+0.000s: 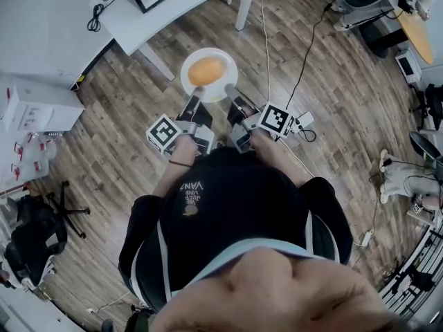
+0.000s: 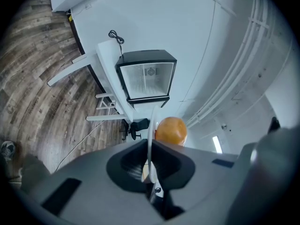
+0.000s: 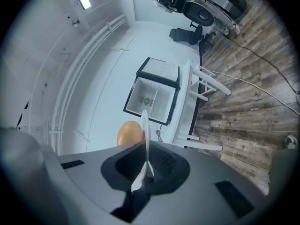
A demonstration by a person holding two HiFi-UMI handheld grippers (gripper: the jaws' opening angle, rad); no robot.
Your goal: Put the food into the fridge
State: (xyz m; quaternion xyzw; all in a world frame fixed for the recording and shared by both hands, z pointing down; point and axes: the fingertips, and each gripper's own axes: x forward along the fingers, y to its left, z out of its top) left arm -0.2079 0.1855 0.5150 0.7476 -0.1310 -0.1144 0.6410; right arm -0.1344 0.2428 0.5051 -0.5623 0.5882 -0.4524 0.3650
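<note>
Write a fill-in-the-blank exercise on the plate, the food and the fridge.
The left gripper and right gripper are each shut on the rim of the white ____.
The round food on it is ____ in colour.
The fridge stands on a white ____.
Missing: plate, orange, table.

The head view looks steeply down from above the person onto the floor [image 1: 332, 116], left tool [image 1: 196, 93] and right tool [image 1: 230, 90]. Each tool view sits close behind its own jaws, rolled sideways, facing the fridge [image 2: 146, 76] on the bench [image 2: 108, 74]; all three share the plate [image 1: 209, 75].
</note>
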